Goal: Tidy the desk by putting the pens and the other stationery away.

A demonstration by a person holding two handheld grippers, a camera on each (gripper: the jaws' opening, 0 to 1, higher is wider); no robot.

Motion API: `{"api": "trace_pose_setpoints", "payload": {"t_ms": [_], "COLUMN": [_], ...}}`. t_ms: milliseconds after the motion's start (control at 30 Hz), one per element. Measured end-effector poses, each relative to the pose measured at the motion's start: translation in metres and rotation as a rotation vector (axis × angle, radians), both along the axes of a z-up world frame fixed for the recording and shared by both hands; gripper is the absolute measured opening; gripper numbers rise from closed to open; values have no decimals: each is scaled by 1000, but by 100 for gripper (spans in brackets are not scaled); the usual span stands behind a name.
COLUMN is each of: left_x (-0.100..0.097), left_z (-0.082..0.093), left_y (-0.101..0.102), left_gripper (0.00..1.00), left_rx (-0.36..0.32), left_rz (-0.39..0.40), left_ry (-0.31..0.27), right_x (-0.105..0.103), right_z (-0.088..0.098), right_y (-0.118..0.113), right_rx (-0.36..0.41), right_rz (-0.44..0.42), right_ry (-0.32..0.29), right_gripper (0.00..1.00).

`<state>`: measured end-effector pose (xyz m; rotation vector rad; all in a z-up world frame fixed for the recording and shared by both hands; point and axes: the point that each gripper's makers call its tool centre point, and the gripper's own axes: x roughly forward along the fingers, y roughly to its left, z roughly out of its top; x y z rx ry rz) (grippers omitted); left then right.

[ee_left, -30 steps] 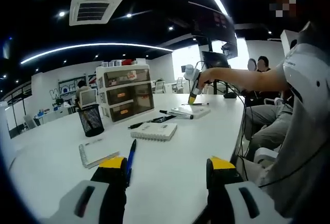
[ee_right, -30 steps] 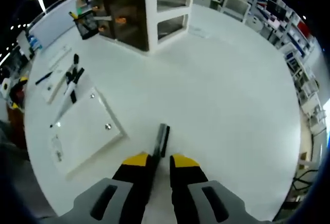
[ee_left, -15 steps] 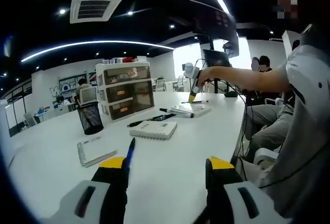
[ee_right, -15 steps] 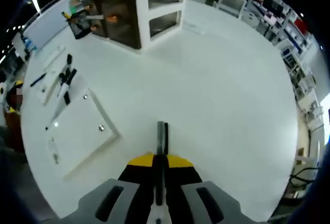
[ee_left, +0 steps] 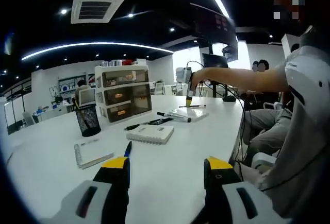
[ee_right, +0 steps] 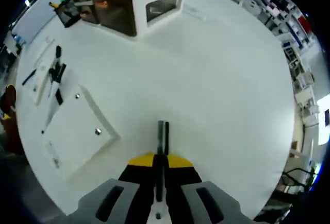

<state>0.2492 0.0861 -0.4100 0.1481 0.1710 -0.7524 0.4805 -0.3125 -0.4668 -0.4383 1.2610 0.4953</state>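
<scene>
In the right gripper view my right gripper (ee_right: 160,158) is shut on a dark grey pen (ee_right: 163,135), whose end sticks out past the yellow jaw tips above the white desk (ee_right: 227,80). The left gripper view shows that gripper (ee_left: 188,99) at the far side of the desk, in a person's hand. My left gripper (ee_left: 166,165) is open with nothing between its jaws, low over the near desk. A blue pen (ee_left: 127,149) lies just beyond its left jaw. Further back are a spiral notebook (ee_left: 151,134), black markers (ee_left: 149,123) and a black mesh pen cup (ee_left: 87,120).
A drawer organiser (ee_left: 124,98) stands behind the cup; it also shows at the top as the drawer organiser (ee_right: 149,2). A small notepad (ee_left: 93,153) lies at the left. A white pad (ee_right: 77,127) with markers (ee_right: 54,72) beyond it lies left of my right gripper. The person's sleeve (ee_left: 304,131) fills the right.
The right gripper's jaws have shut on the grey pen and risen from the desk with it. In the left gripper view that gripper has shifted left. The left gripper stays open.
</scene>
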Motion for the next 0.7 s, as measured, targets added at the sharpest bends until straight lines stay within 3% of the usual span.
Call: {"api": "trace_pose_setpoints", "payload": {"t_ms": [100, 233, 367, 500, 700], "left_x": [1, -12, -17, -19, -20], "left_z": [6, 12, 10, 13, 16], "left_y": [-2, -18, -18, -9, -2], "left_gripper": [57, 58, 57, 57, 56], "left_rx": [-29, -99, -119, -132, -137], "left_rz": [-2, -76, -93, -69, -50], "left_ry": [-18, -27, -11, -36, -43], "right_x": [-3, -7, -10, -14, -18], "right_z": [-1, -1, -1, 14, 42], "right_y": [0, 0, 1, 23, 37], "right_rx": [-8, -24, 14, 192, 241], "right_rz": [-12, -2, -35, -61, -5], "right_ry": [21, -2, -47, -132, -312], "right_gripper": [4, 4, 4, 4, 4]}}
